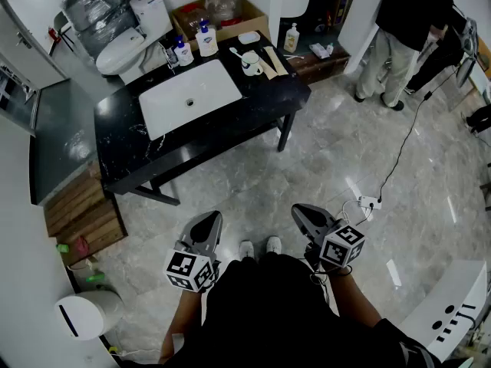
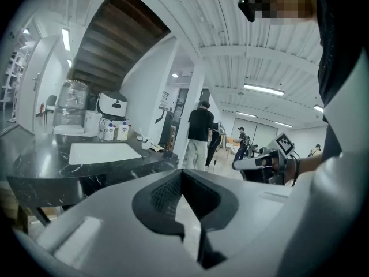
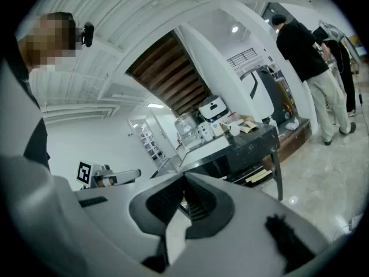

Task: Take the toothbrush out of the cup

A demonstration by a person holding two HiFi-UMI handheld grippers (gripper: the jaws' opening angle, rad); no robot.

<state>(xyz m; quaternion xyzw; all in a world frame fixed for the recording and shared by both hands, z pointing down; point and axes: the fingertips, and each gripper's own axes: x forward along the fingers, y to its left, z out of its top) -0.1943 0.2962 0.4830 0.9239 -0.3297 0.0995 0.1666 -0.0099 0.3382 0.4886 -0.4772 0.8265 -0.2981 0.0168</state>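
Cup [image 1: 251, 64] right of sink [image 1: 188, 94], on counter [image 1: 257, 102]

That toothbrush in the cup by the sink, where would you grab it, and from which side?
Likely the end of the toothbrush that sticks out above the cup rim, since the rest sits inside. It leans toward the sink, so come from above on that side, jaws closing across the thin handle and lifting along its lean.

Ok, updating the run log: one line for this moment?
stage: away from counter | left gripper: shut, empty | right gripper: shut, empty | toothbrush: in cup
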